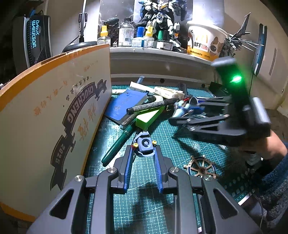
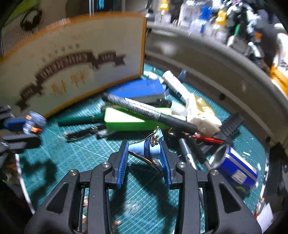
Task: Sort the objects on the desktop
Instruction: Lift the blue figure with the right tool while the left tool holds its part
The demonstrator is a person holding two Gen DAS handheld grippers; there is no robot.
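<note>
While each gripper clasped a small toy part, the cardboard box (image 1: 54, 111) stood to the left. The left gripper (image 1: 144, 149), pinching a blue-grey robot piece (image 1: 144, 144), was nearer it; the right gripper (image 2: 145, 149) squeezed a light-blue cone piece (image 2: 144, 148) above the pile.

— What's behind the worktop (image 1: 158, 203)?
— A pale wall (image 1: 207, 10), a white shelf (image 1: 162, 54) crowded with bottles and model robots, all dimly lit.
— And underfoot?
— Only green gridded matting.

The table carries a green cutting mat (image 1: 162, 198); on it lie a brass wheel (image 1: 201, 166), green pen (image 1: 118, 144) and blue can (image 2: 235, 171).
</note>
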